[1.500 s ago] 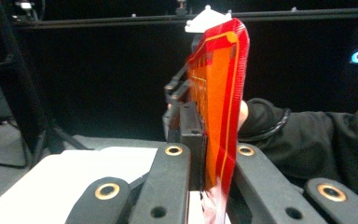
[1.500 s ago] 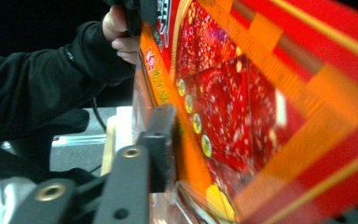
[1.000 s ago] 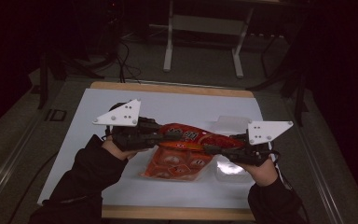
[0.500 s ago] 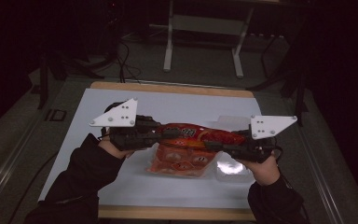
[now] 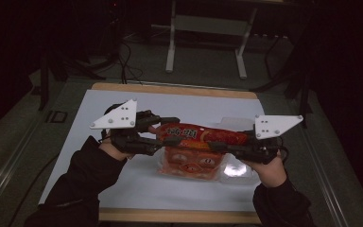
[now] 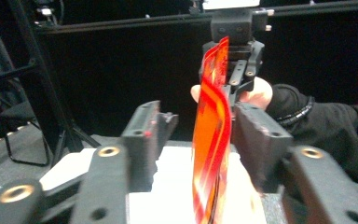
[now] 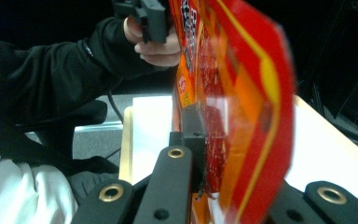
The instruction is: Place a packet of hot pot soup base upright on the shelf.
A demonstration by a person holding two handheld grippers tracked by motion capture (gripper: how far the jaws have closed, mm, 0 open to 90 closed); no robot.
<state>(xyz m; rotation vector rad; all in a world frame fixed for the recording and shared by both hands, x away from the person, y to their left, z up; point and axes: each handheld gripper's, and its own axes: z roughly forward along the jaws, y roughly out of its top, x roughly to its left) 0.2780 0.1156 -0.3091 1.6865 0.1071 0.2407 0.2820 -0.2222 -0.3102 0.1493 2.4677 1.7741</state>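
Since a second ago, our left tool [image 5: 170, 130] has just been opening its jaws: they now stand apart on either side of the red snack bag [image 5: 203, 135], one pad perhaps still brushing it. The right tool [image 5: 217, 144] is clamped on the bag's other end, holding it above a second red packet [image 5: 191, 163] lying on the white surface [image 5: 75, 142]. With only one end gripped, we judge the freed end could droop or twist, or slip out and drop onto that packet beneath.
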